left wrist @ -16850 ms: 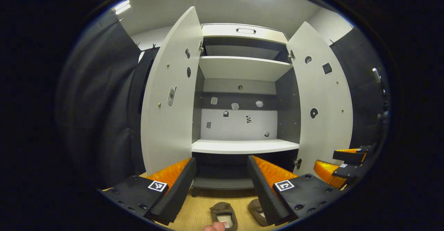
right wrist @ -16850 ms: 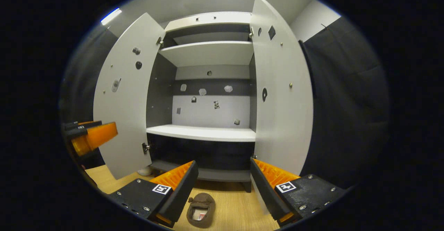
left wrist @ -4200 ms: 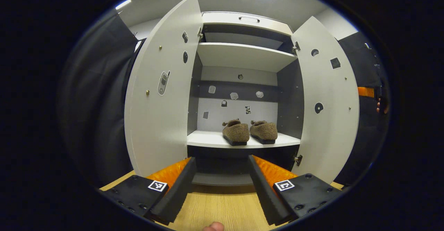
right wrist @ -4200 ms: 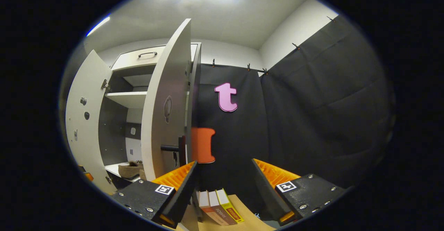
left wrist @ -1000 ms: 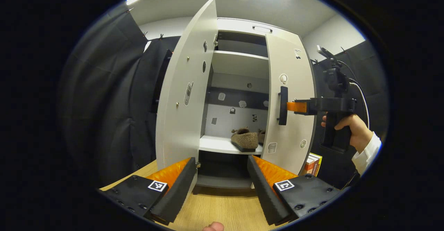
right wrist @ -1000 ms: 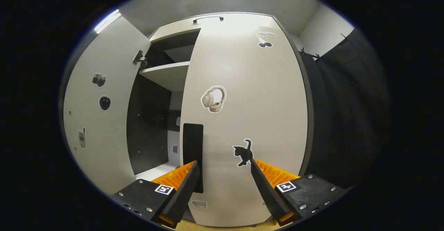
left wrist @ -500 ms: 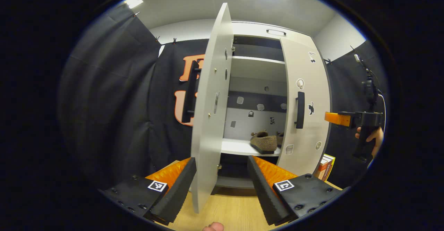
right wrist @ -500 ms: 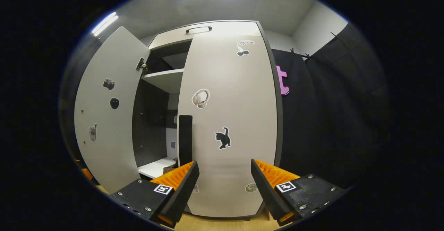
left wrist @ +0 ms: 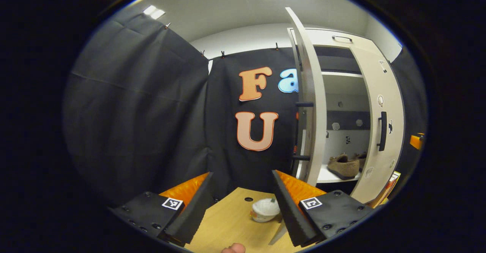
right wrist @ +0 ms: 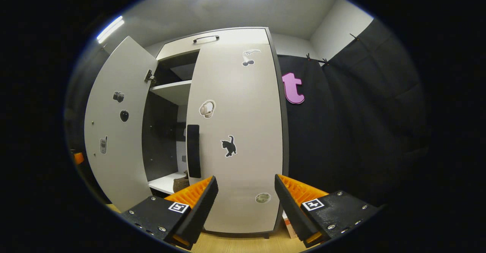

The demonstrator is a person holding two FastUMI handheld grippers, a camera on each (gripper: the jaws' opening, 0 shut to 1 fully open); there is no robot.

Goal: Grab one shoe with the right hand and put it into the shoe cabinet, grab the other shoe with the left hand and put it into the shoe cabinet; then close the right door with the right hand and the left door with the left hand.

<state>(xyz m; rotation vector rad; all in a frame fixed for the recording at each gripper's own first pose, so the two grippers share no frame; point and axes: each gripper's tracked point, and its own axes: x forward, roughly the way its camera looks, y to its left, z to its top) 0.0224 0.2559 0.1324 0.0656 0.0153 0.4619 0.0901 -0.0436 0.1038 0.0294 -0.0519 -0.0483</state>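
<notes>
Shoes (left wrist: 343,165) are sitting side by side on the white lower shelf (left wrist: 326,175) of the shoe cabinet (right wrist: 212,40), seen in the left gripper view through the gap between the two doors; in the right gripper view only a brown sliver of one shoe (right wrist: 180,183) is peeking out past the right door's edge. The right door (right wrist: 239,139) is lying flat against the cabinet front, its dark handle (right wrist: 193,156) running upright near its inner edge, with stickers dotting its face. The left door (left wrist: 309,105) is standing wide open, showing edge-on in the left gripper view with its handle (left wrist: 300,131) on the outer side. The left gripper (left wrist: 241,200) is hovering with its jaws spread apart and nothing between them, above a wooden floor (left wrist: 228,222) where a small white cup (left wrist: 264,210) is resting. The right gripper (right wrist: 245,203) is likewise hanging wide open and empty, facing the right door without touching it.
</notes>
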